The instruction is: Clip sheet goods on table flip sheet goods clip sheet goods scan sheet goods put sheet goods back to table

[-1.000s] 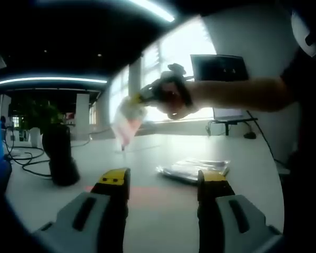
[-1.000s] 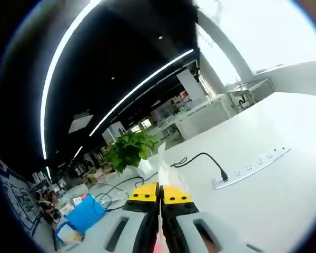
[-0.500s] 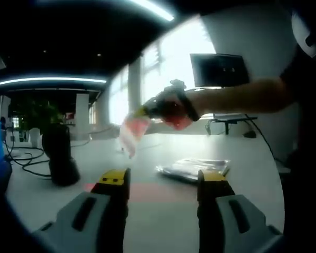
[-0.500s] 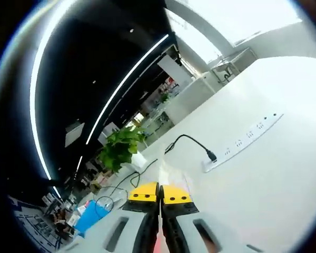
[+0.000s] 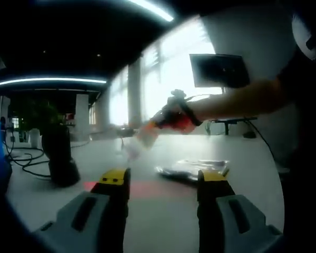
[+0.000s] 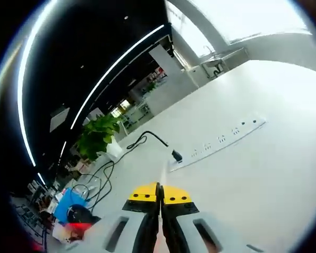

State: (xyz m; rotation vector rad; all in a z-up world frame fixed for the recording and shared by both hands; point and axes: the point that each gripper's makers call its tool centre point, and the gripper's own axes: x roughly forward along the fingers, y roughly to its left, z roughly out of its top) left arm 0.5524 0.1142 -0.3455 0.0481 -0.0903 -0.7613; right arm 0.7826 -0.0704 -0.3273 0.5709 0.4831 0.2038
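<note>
In the left gripper view, the left gripper [image 5: 160, 182] is held with its 2 yellow-tipped jaws spread apart and nothing between them. Beyond its jaws, the right gripper [image 5: 157, 120] is seen pinching a thin translucent sheet [image 5: 137, 145], which hangs from the tips, its long axis slanting down toward the table [image 5: 163, 211]. A crinkled, shiny pile [image 5: 192, 168] lies flat just past the right jaw. In the right gripper view, the jaws are pressed together on the sheet's edge [image 6: 159, 197]; a white power strip [image 6: 216, 143] lies further ahead.

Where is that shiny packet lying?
In the left gripper view, the shiny packet lies flat on the white table, just beyond the right jaw, below the outstretched arm.
</note>
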